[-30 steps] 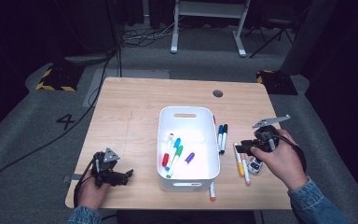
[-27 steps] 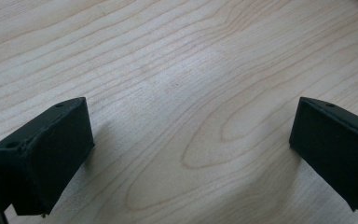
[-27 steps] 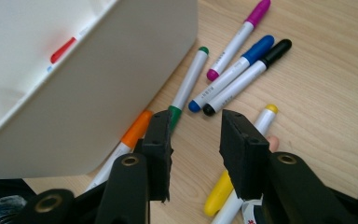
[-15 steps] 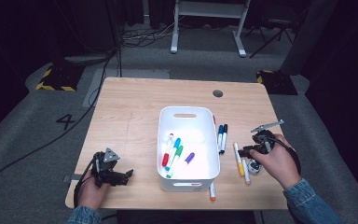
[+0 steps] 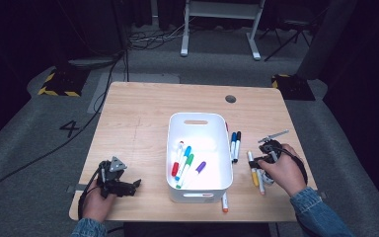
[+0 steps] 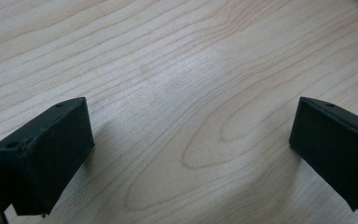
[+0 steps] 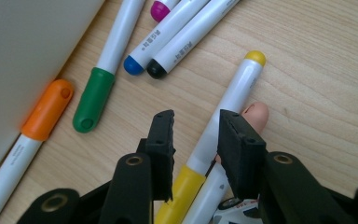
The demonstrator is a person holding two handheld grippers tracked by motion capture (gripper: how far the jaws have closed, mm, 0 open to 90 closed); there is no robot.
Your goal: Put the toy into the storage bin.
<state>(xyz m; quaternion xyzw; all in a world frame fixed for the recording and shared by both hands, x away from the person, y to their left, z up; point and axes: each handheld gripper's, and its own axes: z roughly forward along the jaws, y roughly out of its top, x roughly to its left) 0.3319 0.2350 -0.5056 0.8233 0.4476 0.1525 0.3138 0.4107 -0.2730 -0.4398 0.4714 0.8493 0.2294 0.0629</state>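
Yellow marker (image 7: 223,126), low in the frame, is straddled by the narrowing right gripper (image 7: 193,144) for pickup, jaws just closing; left gripper (image 6: 191,154) is rested wide, empty.

One white tub (image 5: 199,120) sits on one worktop (image 5: 138,118), with four markers (image 5: 186,165) inside it and at least five markers (image 5: 235,144) lying outside.

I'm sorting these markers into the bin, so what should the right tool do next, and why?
Probably close fully on the yellow marker. The right tool straddles its white barrel on the table, jaws just closing, with a gap showing on one side, so no firm grip yet. Then lift it toward the white bin.
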